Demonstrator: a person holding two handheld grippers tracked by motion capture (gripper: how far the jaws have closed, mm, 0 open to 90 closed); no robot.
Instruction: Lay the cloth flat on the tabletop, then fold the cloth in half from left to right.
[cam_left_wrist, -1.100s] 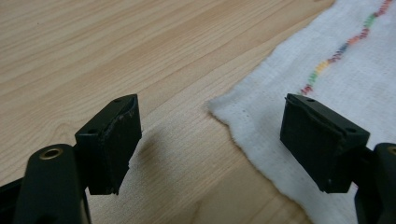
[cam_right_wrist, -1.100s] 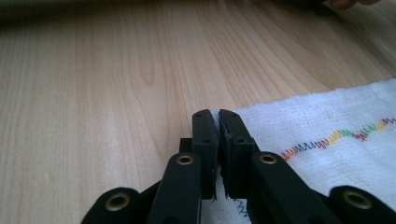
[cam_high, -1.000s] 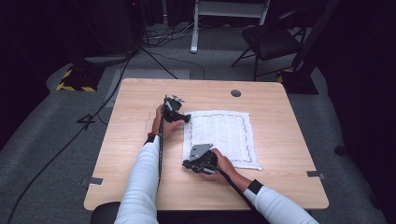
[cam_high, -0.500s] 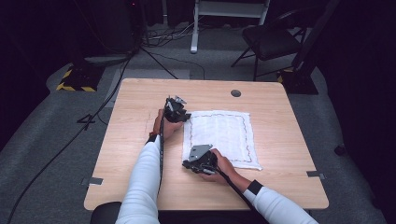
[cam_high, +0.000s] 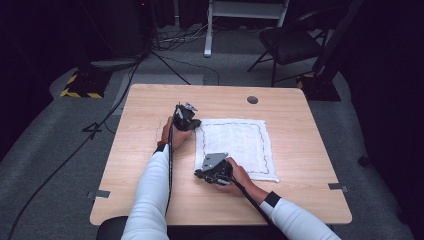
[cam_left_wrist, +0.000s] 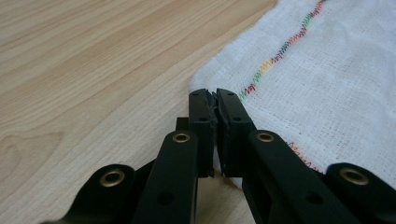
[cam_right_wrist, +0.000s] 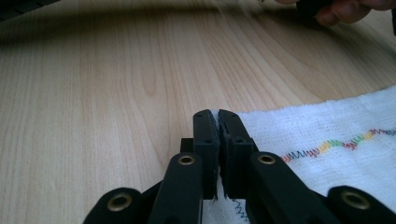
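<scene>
White woven cloth (cam_high: 235, 146) with multicolour zigzag stitching near the hem, spread flat on the wooden surface (cam_high: 150, 200), right of centre. Left gripper (cam_high: 186, 117) at the far-left corner of the cloth; right gripper (cam_high: 214, 170) at the near-left corner.

Left gripper view: jaws closed to a thin slit, a pinch of the cloth's corner edge apparently caught between the tips (cam_left_wrist: 215, 100). Right gripper view: jaws likewise nearly together, a sliver of white hem visible between the tips (cam_right_wrist: 214, 122). Grip on the fabric probable in both cases, judged from the fabric at the tips.

Handling notes (judgement, not observation):
- Light, soft, limp; no stiffness to hold its own shape once lifted.
- Loose open weave; prone to snagging and stretching under a hard pull.
- Likely to sag between two held corners and to drag on the surface.
- Best hold: at the corners, across the hem, where the stitching firms up the edge.
- Equal height and tension on both corners advisable, to prevent bunching or slipping out.
</scene>
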